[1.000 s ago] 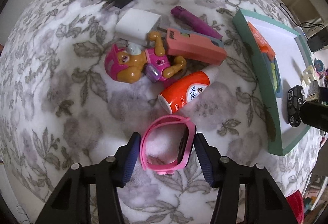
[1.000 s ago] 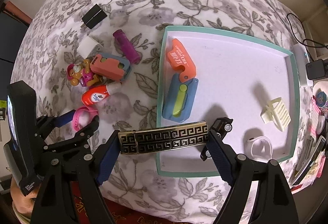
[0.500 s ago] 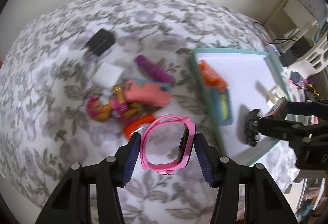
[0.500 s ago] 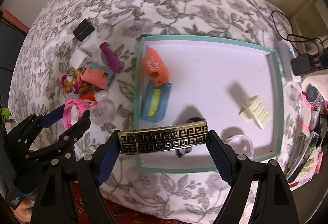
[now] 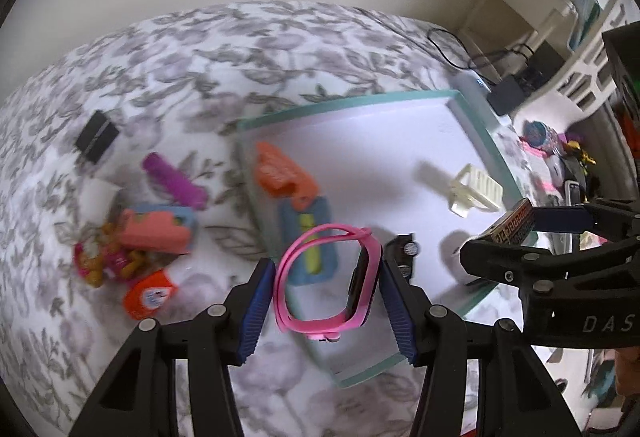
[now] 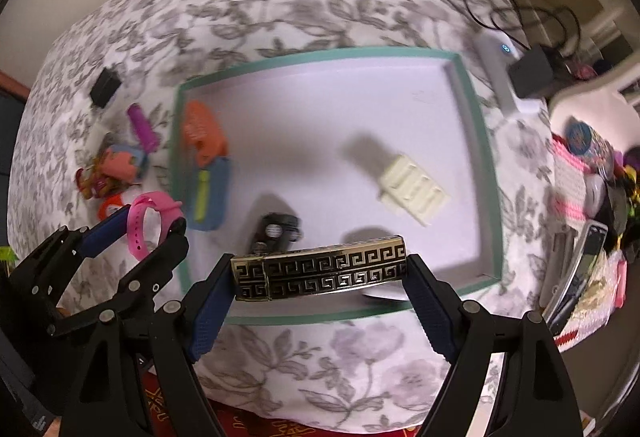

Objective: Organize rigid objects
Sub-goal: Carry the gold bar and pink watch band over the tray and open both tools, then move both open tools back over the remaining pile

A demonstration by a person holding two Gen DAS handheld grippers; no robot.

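Left gripper (image 5: 327, 279) clamps the pink watch (image 5: 326, 279), frame centre. Right gripper (image 6: 320, 273) clamps the patterned bar (image 6: 320, 273) over the tray (image 6: 486, 141).

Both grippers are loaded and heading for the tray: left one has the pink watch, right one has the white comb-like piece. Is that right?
Not quite. The right gripper is shut on the black-and-gold patterned bar, as the right wrist view shows; the white comb-like piece already lies in the tray. The left gripper does hold the pink watch.
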